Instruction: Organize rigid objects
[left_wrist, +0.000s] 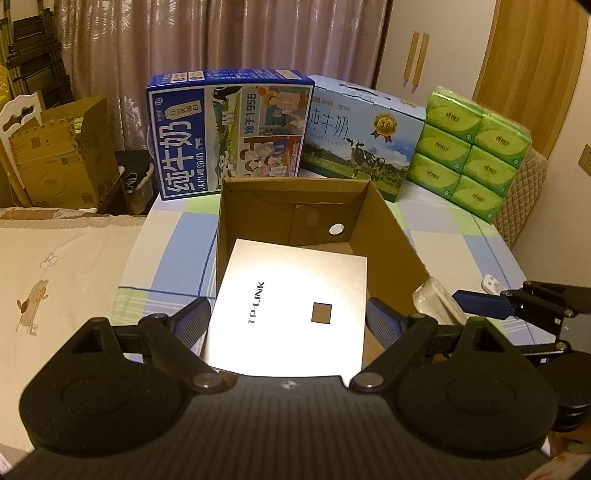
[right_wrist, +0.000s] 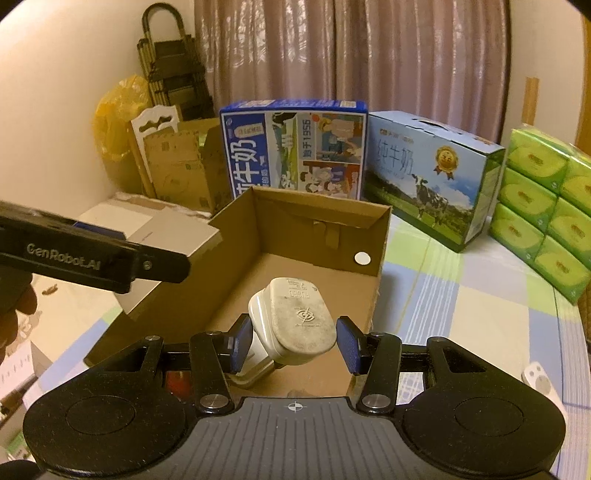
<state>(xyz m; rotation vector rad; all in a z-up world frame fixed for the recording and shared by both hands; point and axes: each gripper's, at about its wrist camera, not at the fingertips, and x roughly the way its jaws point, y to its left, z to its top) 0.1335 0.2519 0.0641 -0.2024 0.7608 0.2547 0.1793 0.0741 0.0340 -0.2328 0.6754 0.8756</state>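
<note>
1. The left gripper (left_wrist: 286, 317) pinched a flat silver TP-LINK box (left_wrist: 288, 310), square with a small dark square mark, tilted over the near-left rim of the open cardboard box (left_wrist: 388, 236).
2. The right gripper (right_wrist: 293, 339) clamped a scuffed white plug adapter (right_wrist: 295, 321) above the carton's near floor.

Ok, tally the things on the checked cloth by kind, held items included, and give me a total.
Open cardboard box: 1
Milk cartons, dark blue and light blue: 2
Green tissue multipack: 1
Silver TP-LINK box, held by the left gripper: 1
White plug adapter, held by the right gripper: 1
Small white device: 1
Total: 7
</note>
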